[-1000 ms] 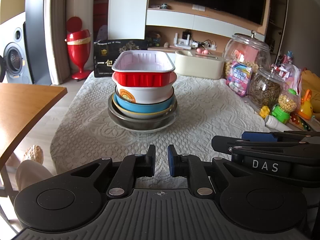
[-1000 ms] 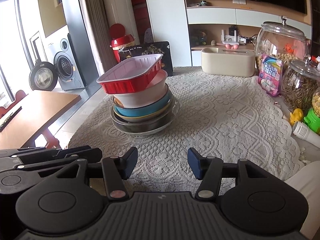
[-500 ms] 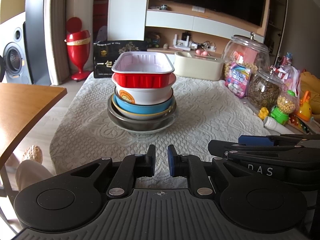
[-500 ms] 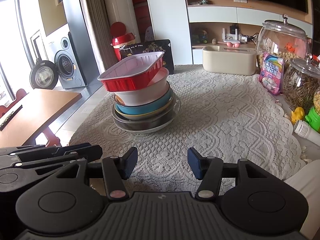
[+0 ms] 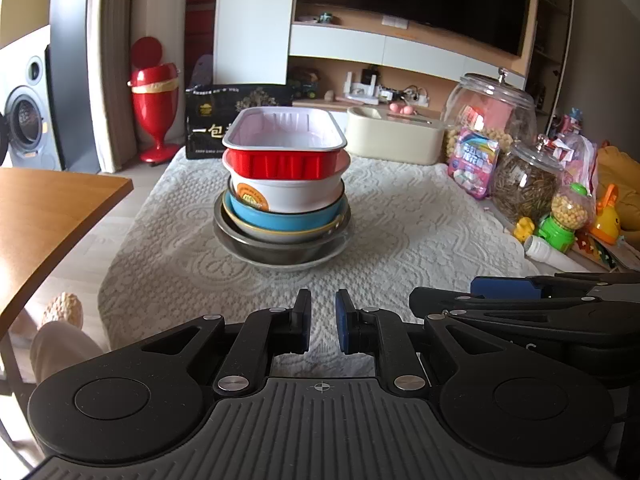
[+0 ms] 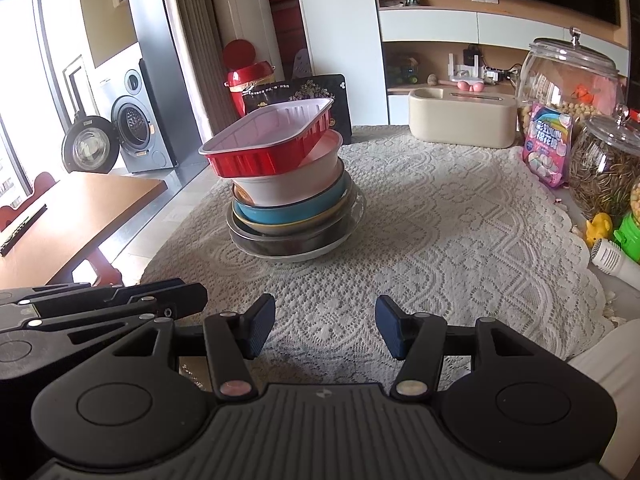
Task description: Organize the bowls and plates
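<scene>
Stack of bowls (image 5: 282, 204) sits mid-frame w/ red tray (image 6: 272, 140) tipped on top, so go slow: right gripper (image 6: 326, 328) is wide apart & empty, left gripper (image 5: 322, 322) nearly pinched, empty.

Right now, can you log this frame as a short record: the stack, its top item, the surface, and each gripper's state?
stack: red foil tray on white bowl, blue bowl, metal bowl
top item: tray sits tilted, as the right wrist view shows
surface: lace tablecloth
left gripper: jaws nearly closed, empty
right gripper: jaws open, empty
contact: neither touches the stack
</scene>
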Available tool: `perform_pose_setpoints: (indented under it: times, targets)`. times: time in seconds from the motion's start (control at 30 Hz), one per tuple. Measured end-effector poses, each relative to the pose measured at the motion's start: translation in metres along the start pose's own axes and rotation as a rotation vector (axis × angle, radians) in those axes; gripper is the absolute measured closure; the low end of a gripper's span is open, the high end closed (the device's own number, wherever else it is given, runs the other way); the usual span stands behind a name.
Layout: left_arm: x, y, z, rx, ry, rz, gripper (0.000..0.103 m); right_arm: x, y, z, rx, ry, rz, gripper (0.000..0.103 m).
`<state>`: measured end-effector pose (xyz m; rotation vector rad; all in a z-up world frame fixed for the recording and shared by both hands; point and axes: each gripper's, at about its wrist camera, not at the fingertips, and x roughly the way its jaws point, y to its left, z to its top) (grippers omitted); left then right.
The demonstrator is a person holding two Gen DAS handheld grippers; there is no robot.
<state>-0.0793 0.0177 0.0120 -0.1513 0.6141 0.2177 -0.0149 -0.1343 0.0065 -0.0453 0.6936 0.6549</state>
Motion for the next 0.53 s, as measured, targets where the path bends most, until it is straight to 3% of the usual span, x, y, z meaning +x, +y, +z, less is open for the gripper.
perform_pose_setpoints:
  times: [0.53]
  targets:
    - [0.009,0.012,0.003,-0.049,0.031,-0.019,0.087,-0.004,-0.001,0.005,-0.003,-0.030,-0.010,0.046]
